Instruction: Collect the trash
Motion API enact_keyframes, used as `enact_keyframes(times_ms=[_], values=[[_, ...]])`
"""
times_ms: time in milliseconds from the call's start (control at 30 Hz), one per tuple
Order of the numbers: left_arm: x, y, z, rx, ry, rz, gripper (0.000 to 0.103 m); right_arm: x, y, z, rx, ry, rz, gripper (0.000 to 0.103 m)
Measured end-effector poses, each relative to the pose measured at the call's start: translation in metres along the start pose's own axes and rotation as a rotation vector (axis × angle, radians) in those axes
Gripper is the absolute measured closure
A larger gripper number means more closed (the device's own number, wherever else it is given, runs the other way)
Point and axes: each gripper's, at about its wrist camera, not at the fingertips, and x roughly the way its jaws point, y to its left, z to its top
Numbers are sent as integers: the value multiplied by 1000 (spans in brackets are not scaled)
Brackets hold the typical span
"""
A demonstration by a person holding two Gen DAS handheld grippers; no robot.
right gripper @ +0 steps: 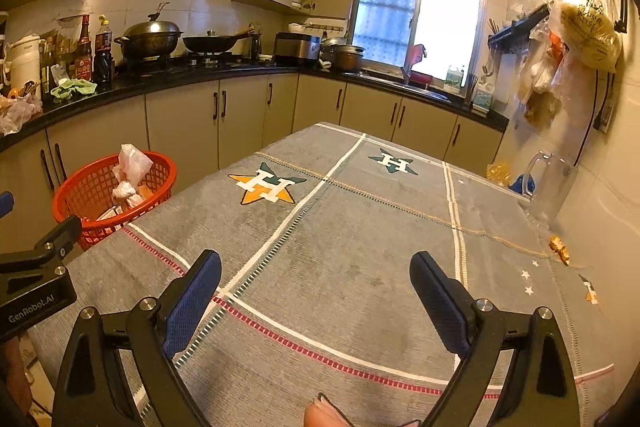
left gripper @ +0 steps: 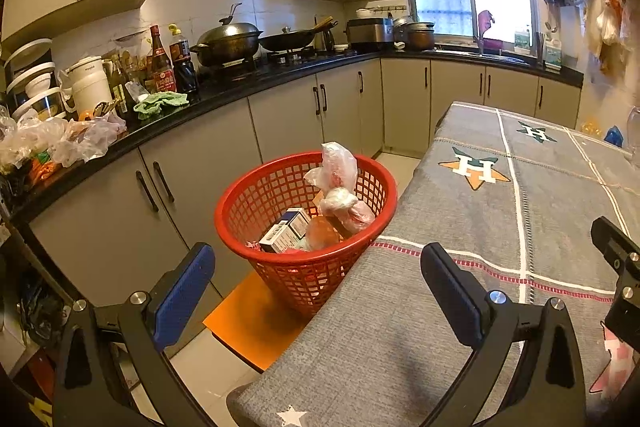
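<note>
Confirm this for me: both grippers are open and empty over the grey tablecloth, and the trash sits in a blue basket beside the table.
One detail is wrong: the basket is red, not blue, as the left wrist view shows. The rest holds: the left gripper and right gripper are open and empty over the grey tablecloth, and the trash sits in the basket beside the table.

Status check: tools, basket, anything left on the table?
Left tool open, empty; right tool open, empty. Red basket holds bags and a box. Small gold wrapper on the tablecloth near the wall.
</note>
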Motion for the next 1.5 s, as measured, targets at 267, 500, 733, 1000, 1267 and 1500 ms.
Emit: enact_keyframes(times_ms=[267, 500, 733, 1000, 1267, 1500], values=[[-3, -2, 0, 4, -2, -1, 1, 0, -3, -1, 9, 2, 7, 6], [-6, -3, 1, 9, -1, -7, 1, 1, -3, -2, 10, 7, 7, 6], [-8, -2, 2, 5, 0, -7, 1, 3, -3, -2, 13, 12, 5, 6], [-10, 0, 5, 4, -6, -4, 1, 3, 0, -5, 2, 10, 2, 6], [-14, 3, 7, -1, -11, -3, 1, -3, 4, -8, -7, 7, 8, 6], [-21, 2, 6, 6, -20, -5, 1, -5, 2, -10, -5, 6, 8, 6]])
